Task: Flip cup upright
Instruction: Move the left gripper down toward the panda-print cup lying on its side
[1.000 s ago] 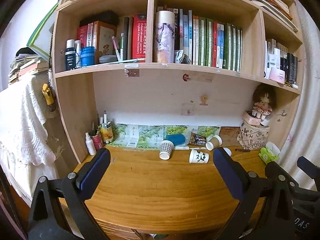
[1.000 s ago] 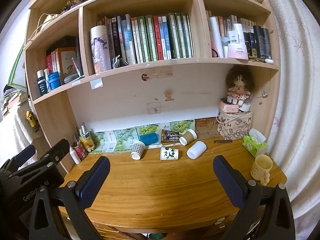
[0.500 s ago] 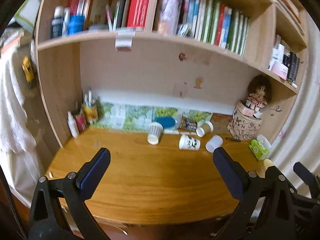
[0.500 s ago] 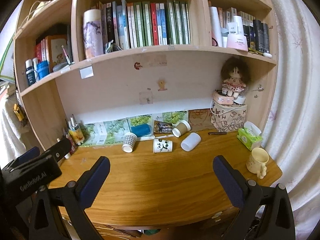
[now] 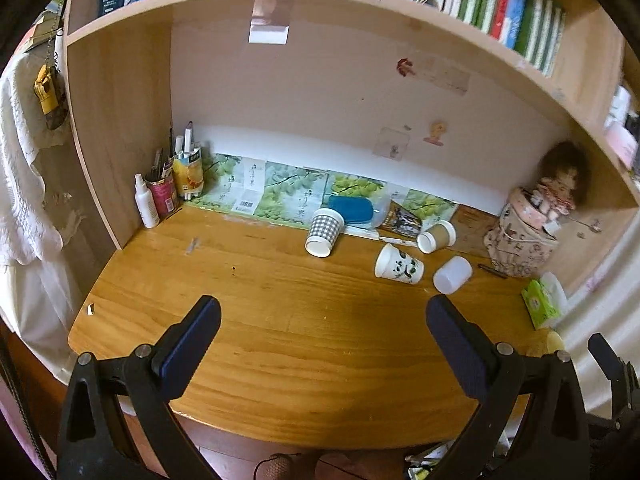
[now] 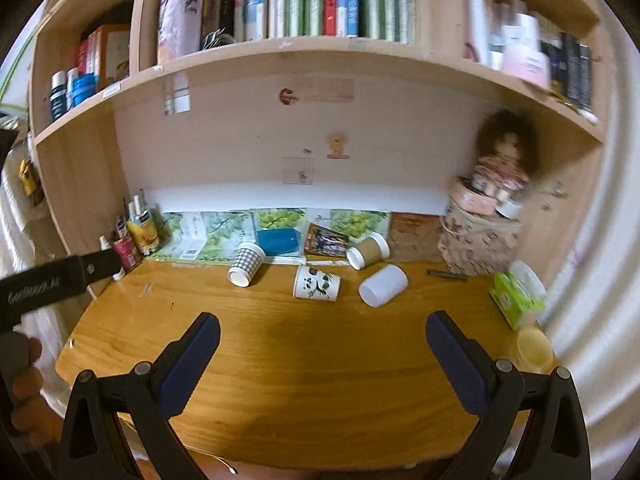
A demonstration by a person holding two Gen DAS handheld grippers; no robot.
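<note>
Nothing of the flip done yet, judging by how things lie. Four cups on their sides toward the back of the counter (image 5: 280, 340): checked cup (image 5: 324, 232) tipped with its mouth toward the front, leaning near the blue case (image 5: 352, 209); panda cup (image 5: 399, 268) lying flat, mouth to the left; brown cup (image 5: 437, 237) behind it, mouth also to the left and front; plain white cup (image 5: 453, 275) just beside the panda cup on the right, closed end facing the camera. Same row visible from the right wrist view: checked cup (image 6: 246, 265), panda cup (image 6: 317, 282), brown cup (image 6: 367, 251), white cup (image 6: 383, 285). Which one is meant cannot be told from the task line; none stands upright. Left hand-held gripper (image 5: 323, 344) spread wide, holding nothing, above the front part of the counter and well apart from every cup. Right hand-held gripper (image 6: 323, 354) likewise wide open and empty, aimed roughly at the panda and white cups but still well short of them. Yellow mug (image 6: 534, 349) upright at the right edge, beside the green tissue pack (image 6: 516, 300), seemingly no part of the job. Left to do, then, by this reading: the whole of it — approach, closing on a cup's wall, lifting, turning mouth-up, setting down on bare wood.
</note>
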